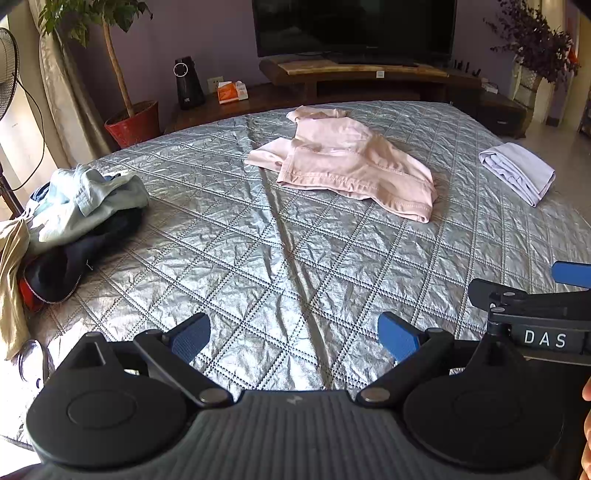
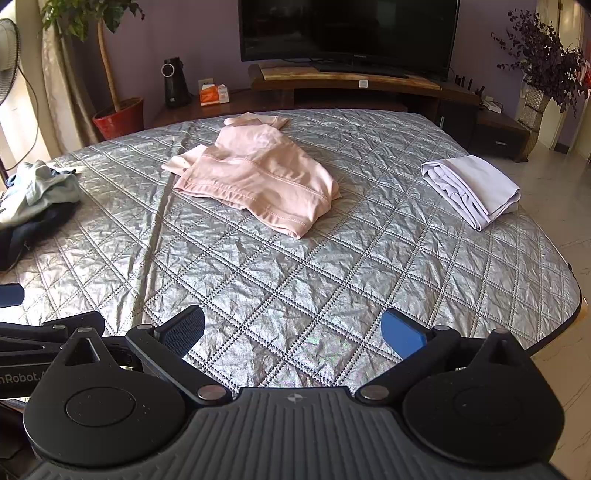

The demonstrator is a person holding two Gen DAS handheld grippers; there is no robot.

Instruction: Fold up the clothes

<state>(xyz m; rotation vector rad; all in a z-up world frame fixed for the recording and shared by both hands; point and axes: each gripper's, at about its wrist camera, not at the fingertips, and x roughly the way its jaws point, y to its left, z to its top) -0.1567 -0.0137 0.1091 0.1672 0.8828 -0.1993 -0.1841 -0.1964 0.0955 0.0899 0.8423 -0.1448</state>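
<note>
A pink garment (image 1: 347,162) lies loosely spread at the far middle of a silver quilted bed (image 1: 280,266); it also shows in the right wrist view (image 2: 258,173). A folded pale lilac garment (image 1: 517,171) lies at the bed's right edge, also in the right wrist view (image 2: 472,188). A heap of unfolded clothes (image 1: 85,206), pale green over dark blue, lies at the left edge, also in the right wrist view (image 2: 33,195). My left gripper (image 1: 295,338) is open and empty over the near part of the bed. My right gripper (image 2: 293,332) is open and empty beside it.
Beyond the bed stand a low wooden TV stand (image 1: 362,74) with a television (image 1: 354,26), a black speaker (image 1: 188,83), a tissue box (image 1: 232,91) and a potted tree (image 1: 133,122). A fan (image 1: 7,70) stands at the left. The floor (image 2: 569,206) lies right of the bed.
</note>
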